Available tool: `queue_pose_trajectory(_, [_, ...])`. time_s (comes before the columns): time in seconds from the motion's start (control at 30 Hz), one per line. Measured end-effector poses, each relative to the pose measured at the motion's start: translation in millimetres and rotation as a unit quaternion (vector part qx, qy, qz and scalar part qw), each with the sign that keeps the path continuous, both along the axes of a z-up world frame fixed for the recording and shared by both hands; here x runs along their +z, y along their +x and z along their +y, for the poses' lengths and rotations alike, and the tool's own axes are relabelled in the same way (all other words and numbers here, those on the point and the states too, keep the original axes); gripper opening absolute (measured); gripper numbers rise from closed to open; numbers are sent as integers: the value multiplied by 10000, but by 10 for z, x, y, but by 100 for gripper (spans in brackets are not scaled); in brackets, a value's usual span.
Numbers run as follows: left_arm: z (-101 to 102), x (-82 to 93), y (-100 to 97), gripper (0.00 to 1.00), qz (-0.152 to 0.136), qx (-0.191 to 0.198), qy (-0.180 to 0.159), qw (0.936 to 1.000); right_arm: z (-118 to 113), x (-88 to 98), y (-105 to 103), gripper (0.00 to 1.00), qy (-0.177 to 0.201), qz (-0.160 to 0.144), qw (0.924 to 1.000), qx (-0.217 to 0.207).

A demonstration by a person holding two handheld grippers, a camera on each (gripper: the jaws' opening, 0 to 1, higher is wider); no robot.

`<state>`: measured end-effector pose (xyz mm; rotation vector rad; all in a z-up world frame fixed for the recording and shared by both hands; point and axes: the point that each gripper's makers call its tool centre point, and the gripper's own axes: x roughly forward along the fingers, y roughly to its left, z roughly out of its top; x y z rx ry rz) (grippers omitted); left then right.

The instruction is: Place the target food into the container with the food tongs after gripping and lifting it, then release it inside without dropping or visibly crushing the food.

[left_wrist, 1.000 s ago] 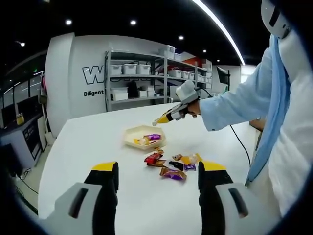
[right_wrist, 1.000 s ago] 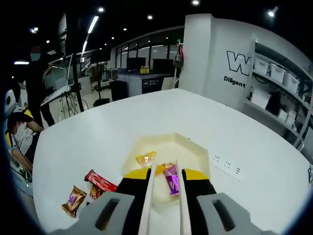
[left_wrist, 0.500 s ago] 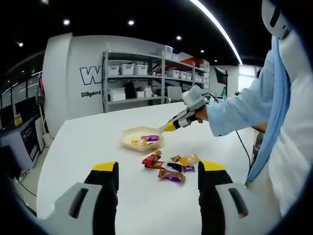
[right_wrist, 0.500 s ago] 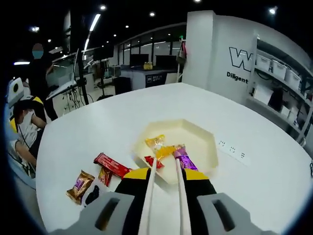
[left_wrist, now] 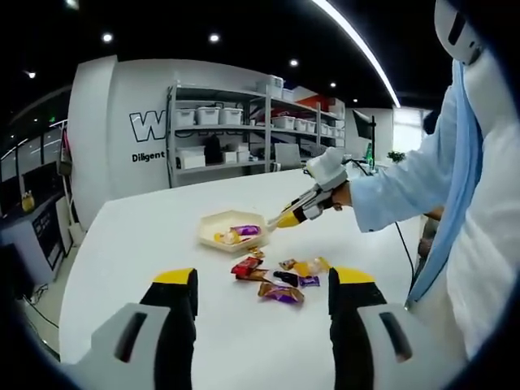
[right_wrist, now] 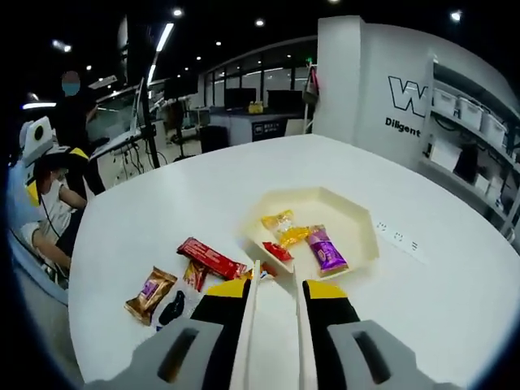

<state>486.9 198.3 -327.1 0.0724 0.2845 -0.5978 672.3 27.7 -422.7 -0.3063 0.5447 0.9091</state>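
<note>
the wrapped snacks lie in two groups on the white counter (right_wrist: 455,309): inside the cream hexagonal container (right_wrist: 357,223) i can see a purple packet (right_wrist: 323,249), a yellow packet (right_wrist: 282,226) and a small red one (right_wrist: 278,252) at its near edge, and just outside the container a long red bar (right_wrist: 213,258), a brown packet (right_wrist: 150,293) and a dark piece (right_wrist: 172,308) are scattered. my right hand-held gripper (right_wrist: 275,286) holds the food tongs (right_wrist: 253,325), whose two pale blades run forward from between its jaws; the tips sit slightly apart above the counter just short of the container, with nothing between them. from my left hand-held gripper (left_wrist: 260,284), jaws spread wide and empty, i see the container (left_wrist: 210,229) beyond the loose snack pile (left_wrist: 280,276), and the right hand-held gripper (left_wrist: 286,219) poised beside the container's rim.
</note>
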Motion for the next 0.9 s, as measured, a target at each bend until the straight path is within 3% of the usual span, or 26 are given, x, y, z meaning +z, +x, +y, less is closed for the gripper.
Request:
queue_pose_trajectory(0.27, [-8,5,-12,63,-19,3,-1,10000,40,-171,-277,20,-130,176,9983,540])
queue_pose_trajectory(0.6, [-30,2,-17,62,-24,2,-14,10000,48,-301,-472,20,-205,382,9954,855])
queue_pose_trajectory(0.9, [-16,7,-21,62,-32,19,-1,10000,2,-472,-590,20,-563,418,9899,1234])
